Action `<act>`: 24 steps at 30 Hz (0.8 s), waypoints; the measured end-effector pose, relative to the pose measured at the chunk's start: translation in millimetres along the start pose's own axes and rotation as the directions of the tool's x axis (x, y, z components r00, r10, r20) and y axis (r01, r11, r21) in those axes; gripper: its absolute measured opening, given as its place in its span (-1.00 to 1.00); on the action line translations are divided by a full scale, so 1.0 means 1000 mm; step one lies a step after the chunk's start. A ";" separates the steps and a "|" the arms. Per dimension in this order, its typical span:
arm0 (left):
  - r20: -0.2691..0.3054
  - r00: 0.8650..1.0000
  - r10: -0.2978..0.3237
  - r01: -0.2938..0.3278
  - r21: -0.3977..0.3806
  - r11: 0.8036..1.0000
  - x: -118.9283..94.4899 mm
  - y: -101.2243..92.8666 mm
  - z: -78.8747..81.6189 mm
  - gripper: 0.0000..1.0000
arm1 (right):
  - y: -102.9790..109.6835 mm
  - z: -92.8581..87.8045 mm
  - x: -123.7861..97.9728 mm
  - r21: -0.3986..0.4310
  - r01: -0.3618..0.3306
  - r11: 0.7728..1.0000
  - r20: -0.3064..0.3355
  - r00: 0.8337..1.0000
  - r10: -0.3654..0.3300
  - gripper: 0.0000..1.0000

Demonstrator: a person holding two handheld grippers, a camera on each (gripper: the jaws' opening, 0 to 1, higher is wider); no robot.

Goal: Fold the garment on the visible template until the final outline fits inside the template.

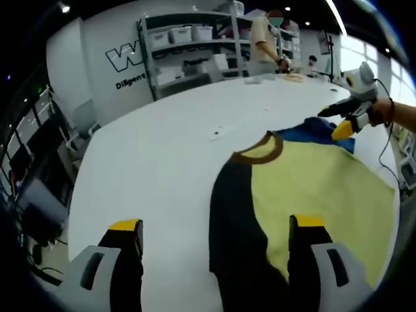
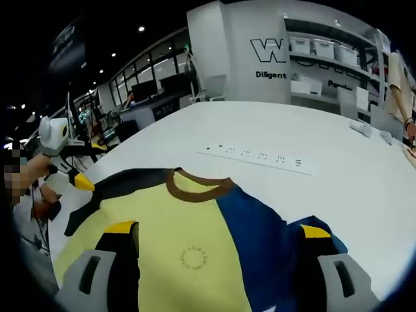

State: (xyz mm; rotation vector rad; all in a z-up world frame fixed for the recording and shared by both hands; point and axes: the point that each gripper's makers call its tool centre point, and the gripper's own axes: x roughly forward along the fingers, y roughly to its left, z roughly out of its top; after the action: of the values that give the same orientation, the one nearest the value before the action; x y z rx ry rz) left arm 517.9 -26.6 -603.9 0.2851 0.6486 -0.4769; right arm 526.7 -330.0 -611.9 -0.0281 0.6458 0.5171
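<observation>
Both claws hang apart, empty, over the T-shirt (image 2: 195, 240) lying flat on the bench (image 2: 312, 143): left claw (image 1: 218, 231) at black sleeve, right claw (image 2: 218, 234) at blue sleeve. Risk: uneven pinches drag it askew toward power strip (image 2: 257, 156) beyond collar.

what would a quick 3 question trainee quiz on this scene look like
1. True or false: the shirt lies spread flat on the white table.
2. What colour is the collar: A brown, B red, C white?
3. Fill in: both the left tongs and the right tongs are ____.

Key: 1 true. 2 A. 3 open; the right tongs appear over the blue sleeve, the left tongs at the black sleeve.
</observation>
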 end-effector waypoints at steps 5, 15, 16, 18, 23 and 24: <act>-0.014 1.000 0.002 -0.003 -0.014 1.000 -0.005 0.001 -0.011 0.75 | -0.007 -0.001 -0.007 0.005 0.012 1.000 0.006 1.000 -0.012 0.99; -0.035 0.999 0.029 -0.032 -0.090 0.995 -0.009 0.002 -0.044 0.36 | -0.015 -0.016 -0.019 0.017 0.029 0.999 -0.006 1.000 -0.029 0.99; -0.028 0.999 0.025 -0.027 -0.101 0.994 -0.007 0.002 -0.046 0.31 | -0.015 -0.018 -0.020 0.016 0.032 0.999 -0.013 0.999 -0.032 0.98; -0.029 0.999 0.014 -0.017 -0.110 0.994 -0.004 0.000 -0.050 0.23 | -0.017 -0.020 -0.022 0.025 0.031 0.999 -0.014 0.999 -0.030 0.98; -0.045 0.999 -0.003 -0.002 -0.106 0.994 0.000 -0.006 -0.061 -0.06 | -0.023 -0.024 -0.028 0.062 0.040 0.997 -0.003 0.999 -0.040 0.98; -0.047 0.999 -0.014 0.008 -0.124 0.992 0.000 -0.009 -0.062 -0.12 | -0.023 -0.025 -0.029 0.062 0.041 0.997 -0.003 0.999 -0.041 0.98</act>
State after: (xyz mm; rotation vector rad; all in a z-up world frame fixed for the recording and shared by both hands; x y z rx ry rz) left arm 481.8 -9.4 -652.7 0.1761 0.7236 -0.4392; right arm 503.9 -368.1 -618.2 0.0167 0.6619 0.4568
